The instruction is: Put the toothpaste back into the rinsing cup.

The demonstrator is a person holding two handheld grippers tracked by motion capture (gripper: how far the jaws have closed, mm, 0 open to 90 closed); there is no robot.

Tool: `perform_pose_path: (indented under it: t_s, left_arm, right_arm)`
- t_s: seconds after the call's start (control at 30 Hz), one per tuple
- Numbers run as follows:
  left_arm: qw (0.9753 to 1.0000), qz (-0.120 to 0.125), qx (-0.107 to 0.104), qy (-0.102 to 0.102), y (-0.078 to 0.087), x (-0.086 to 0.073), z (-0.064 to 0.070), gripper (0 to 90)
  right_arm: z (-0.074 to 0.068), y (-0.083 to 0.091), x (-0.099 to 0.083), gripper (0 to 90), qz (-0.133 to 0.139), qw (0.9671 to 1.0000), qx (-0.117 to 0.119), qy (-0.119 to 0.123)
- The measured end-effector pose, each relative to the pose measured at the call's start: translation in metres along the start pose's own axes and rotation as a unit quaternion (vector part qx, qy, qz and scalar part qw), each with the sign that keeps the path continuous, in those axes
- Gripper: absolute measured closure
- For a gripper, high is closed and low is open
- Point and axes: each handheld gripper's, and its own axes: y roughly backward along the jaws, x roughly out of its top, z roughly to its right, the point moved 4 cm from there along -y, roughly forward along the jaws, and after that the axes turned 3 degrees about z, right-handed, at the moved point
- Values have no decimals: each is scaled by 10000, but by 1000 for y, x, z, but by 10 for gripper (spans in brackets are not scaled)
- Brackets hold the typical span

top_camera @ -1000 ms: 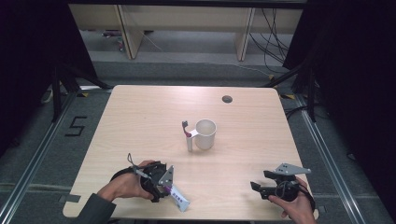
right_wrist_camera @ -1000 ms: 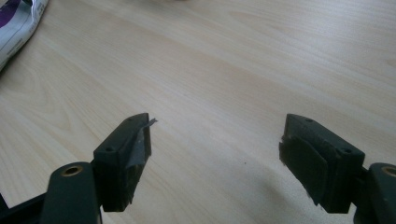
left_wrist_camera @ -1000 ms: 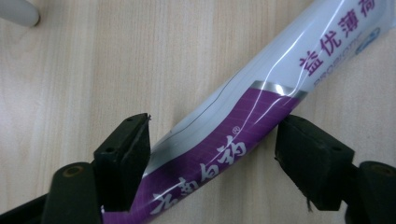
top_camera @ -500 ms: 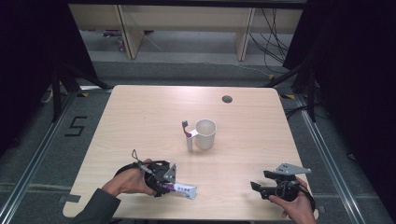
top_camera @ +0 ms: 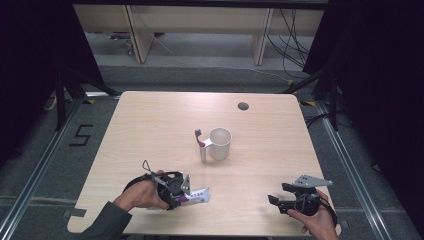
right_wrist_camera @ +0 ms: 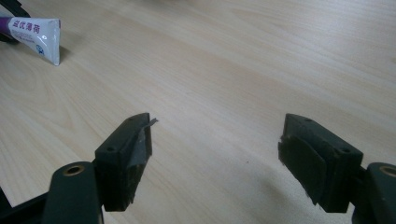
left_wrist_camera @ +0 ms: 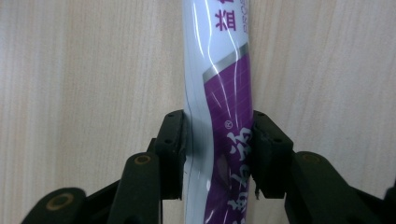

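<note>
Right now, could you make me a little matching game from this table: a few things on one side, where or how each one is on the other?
Things:
1. purple-and-white toothpaste tube
2. white ceramic mug
3. right tongs
4. small dark round hole in the wooden table

States:
A. open, holding nothing
B. near the table's far edge
C. standing upright mid-table
D. clamped between the left tongs

Pairs: 1-D, 2-C, 3-A, 4-B

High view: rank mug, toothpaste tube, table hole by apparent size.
1. mug
2. toothpaste tube, partly hidden in the left gripper, so its rank against the mug is unsure
3. table hole, clearly smallest
</note>
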Motion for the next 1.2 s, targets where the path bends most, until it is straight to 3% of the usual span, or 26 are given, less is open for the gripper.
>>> perform_pose_path:
  t_s: [0.03, 0.1, 0.13, 0.17, 0.2, 0.23, 0.27, 0.43, 0.5, 0.53, 0.57, 0.63, 0.67, 0.7, 0.77, 0.87, 0.97, 1.0, 1.13, 1.2]
  left_arm:
    - [10000, -26, 8, 29, 1, 0, -1, 613]
    - [9999, 47, 40, 111, 4, 2, -3, 639]
    - [9995, 123, 49, 288, 7, 2, -5, 729]
    - [9994, 99, 27, 331, 7, 2, -6, 760]
    - [9996, 16, -34, 296, 5, 0, -7, 760]
    - [9996, -26, -37, 293, 4, 0, -7, 757]
    - [9995, -25, -44, 298, 3, 1, -8, 757]
    - [9989, -172, -112, 416, -2, 2, -7, 748]
    - [9988, -186, -101, 440, -2, 2, -7, 750]
    - [9990, -217, -80, 391, -2, 3, -8, 751]
    - [9991, -222, -61, 361, -2, 3, -8, 753]
    - [9982, -270, -143, 514, -2, 3, -5, 756]
    - [9989, -296, -46, 366, -2, 4, -9, 756]
    - [9983, -316, -88, 482, -2, 5, -7, 757]
    - [9983, -382, -61, 436, -2, 6, -7, 760]
    - [9984, -398, -22, 409, -2, 7, -7, 762]
    - [9980, -398, -163, 471, -2, 6, -4, 764]
    - [9987, -409, -76, 309, -2, 7, -6, 765]
    - [9989, -394, -46, 264, -1, 8, -4, 767]
    - [9988, -322, -45, 354, 0, 8, -4, 768]
  right_arm:
    - [-1, 0, 0, 262, -21, 9999, 14, -98]
    - [1, 0, -1, 262, -7, 10000, 15, -47]
    - [0, 0, -1, 264, -16, 10000, 15, -83]
    - [0, 0, -1, 264, -11, 10000, 28, -88]
    - [-2, 0, -1, 264, -52, 9997, 29, -223]
    - [0, 0, -1, 264, -13, 10000, 19, -94]
    - [-3, 0, -1, 264, -57, 9997, 25, -219]
    - [-1, 0, -1, 265, -24, 9999, 32, -108]
    - [-2, 1, -1, 265, -60, 9997, 40, -218]
    - [1, 0, 0, 265, -2, 10000, 51, -54]
    - [1, 0, 0, 265, -23, 10000, 63, -54]
    - [0, 0, 0, 265, -6, 10000, 34, -58]
    - [0, 0, 0, 265, -6, 10000, 34, -58]
    - [-2, 0, -1, 265, -46, 9998, 34, -177]
    - [-3, 0, -1, 265, -80, 9997, 73, -200]
    - [-2, 0, -1, 265, -34, 9999, 46, -130]
    - [0, -1, -1, 265, -22, 10000, 24, -42]
    - [0, -1, -1, 265, -29, 10000, 39, -72]
    - [0, -1, -1, 265, -15, 10000, 34, -63]
    - [0, -1, -1, 265, -13, 10000, 41, -66]
